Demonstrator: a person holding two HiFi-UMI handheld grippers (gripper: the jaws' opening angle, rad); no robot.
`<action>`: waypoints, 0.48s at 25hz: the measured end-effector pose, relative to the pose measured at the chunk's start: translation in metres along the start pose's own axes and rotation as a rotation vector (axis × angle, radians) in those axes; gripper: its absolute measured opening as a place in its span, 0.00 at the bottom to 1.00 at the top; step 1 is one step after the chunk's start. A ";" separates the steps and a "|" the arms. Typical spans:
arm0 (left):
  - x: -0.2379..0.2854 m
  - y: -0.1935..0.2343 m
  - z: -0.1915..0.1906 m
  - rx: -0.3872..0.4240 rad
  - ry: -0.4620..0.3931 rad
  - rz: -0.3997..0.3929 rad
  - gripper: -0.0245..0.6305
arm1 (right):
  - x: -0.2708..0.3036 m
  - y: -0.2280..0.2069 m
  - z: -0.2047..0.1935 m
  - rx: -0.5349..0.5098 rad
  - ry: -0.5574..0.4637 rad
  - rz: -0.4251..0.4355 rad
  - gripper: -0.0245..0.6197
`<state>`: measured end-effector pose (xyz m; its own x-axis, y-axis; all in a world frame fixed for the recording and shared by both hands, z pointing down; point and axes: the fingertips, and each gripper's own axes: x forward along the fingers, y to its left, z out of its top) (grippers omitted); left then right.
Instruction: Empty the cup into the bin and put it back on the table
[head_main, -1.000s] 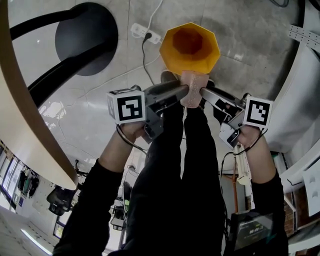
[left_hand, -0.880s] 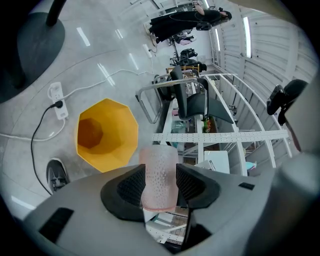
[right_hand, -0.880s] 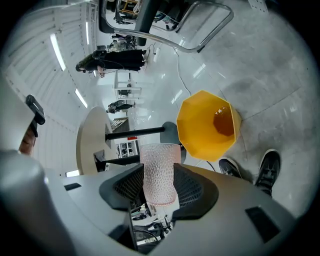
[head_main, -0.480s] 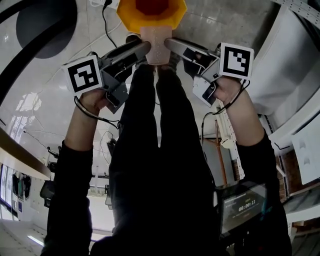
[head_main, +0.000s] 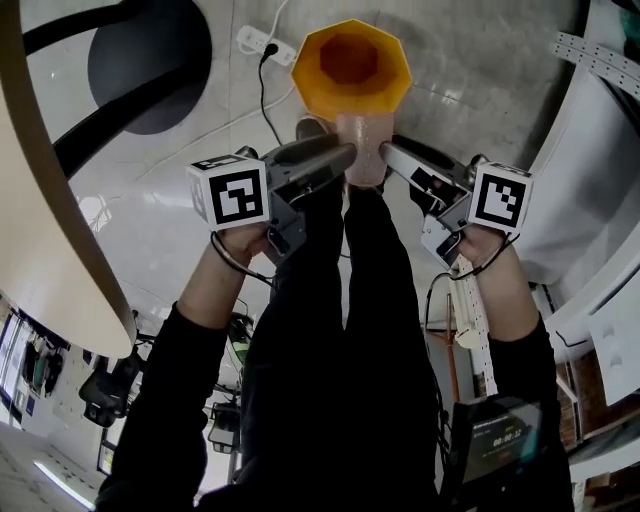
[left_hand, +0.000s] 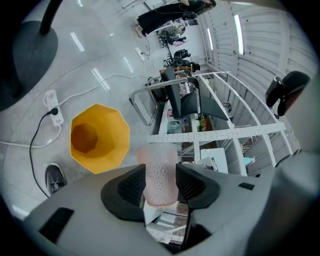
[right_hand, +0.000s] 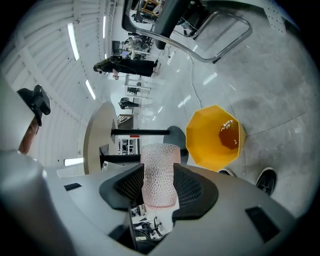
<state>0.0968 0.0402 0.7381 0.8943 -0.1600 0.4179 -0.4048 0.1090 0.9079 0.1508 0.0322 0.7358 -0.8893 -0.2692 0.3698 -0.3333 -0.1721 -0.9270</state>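
The floor (head_main: 480, 70) bears yellow bin (head_main: 318, 92), power strip (head_main: 255, 42).

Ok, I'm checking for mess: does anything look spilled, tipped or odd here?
Nothing stands out. The yellow bin stands upright on the floor with no spill visible around it, and the pink cup is clamped by both the left gripper and the right gripper.

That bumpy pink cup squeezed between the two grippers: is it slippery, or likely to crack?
Probably not very slippery: the cup has a dimpled wall, and ribbed pads press it from both sides. It looks like thin translucent plastic, so likely light and slightly springy rather than brittle. Being tall and narrow, it may tip easily when set down.
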 end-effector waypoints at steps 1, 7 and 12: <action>-0.002 -0.004 0.002 0.012 -0.004 -0.001 0.35 | -0.001 0.003 0.001 -0.013 0.001 -0.005 0.34; -0.011 -0.047 0.003 0.111 -0.026 0.004 0.35 | -0.022 0.039 0.007 -0.162 0.008 0.028 0.34; -0.020 -0.078 0.002 0.202 -0.032 0.008 0.35 | -0.038 0.067 0.006 -0.244 0.019 0.059 0.34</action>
<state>0.1103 0.0332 0.6591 0.8856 -0.1913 0.4232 -0.4449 -0.0883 0.8912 0.1640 0.0246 0.6598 -0.9144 -0.2541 0.3152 -0.3442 0.0780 -0.9357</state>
